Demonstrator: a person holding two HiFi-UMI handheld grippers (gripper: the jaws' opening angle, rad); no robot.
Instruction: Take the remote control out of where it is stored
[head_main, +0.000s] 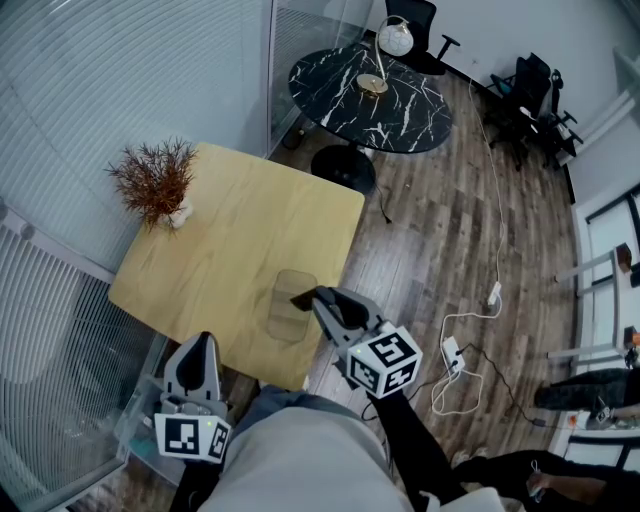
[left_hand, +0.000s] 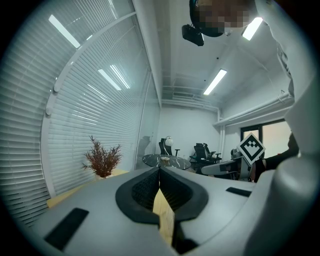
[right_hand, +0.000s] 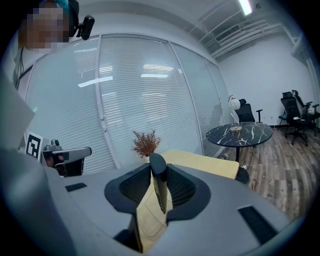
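Note:
A slim black remote control stands on edge between the jaws of my right gripper, which is shut on it. In the head view the right gripper hangs over the near right part of the wooden table, and the remote's dark end pokes out past its fingertips. Just below it on the table lies a clear, rounded tray-like holder. My left gripper sits off the table's near edge at the lower left. Its jaws meet at the tips with nothing between them.
A dried reddish plant in a white pot stands at the table's far left corner. Glass walls with blinds run along the left. Beyond the table are a round black marble table with a lamp, office chairs, and cables on the wood floor.

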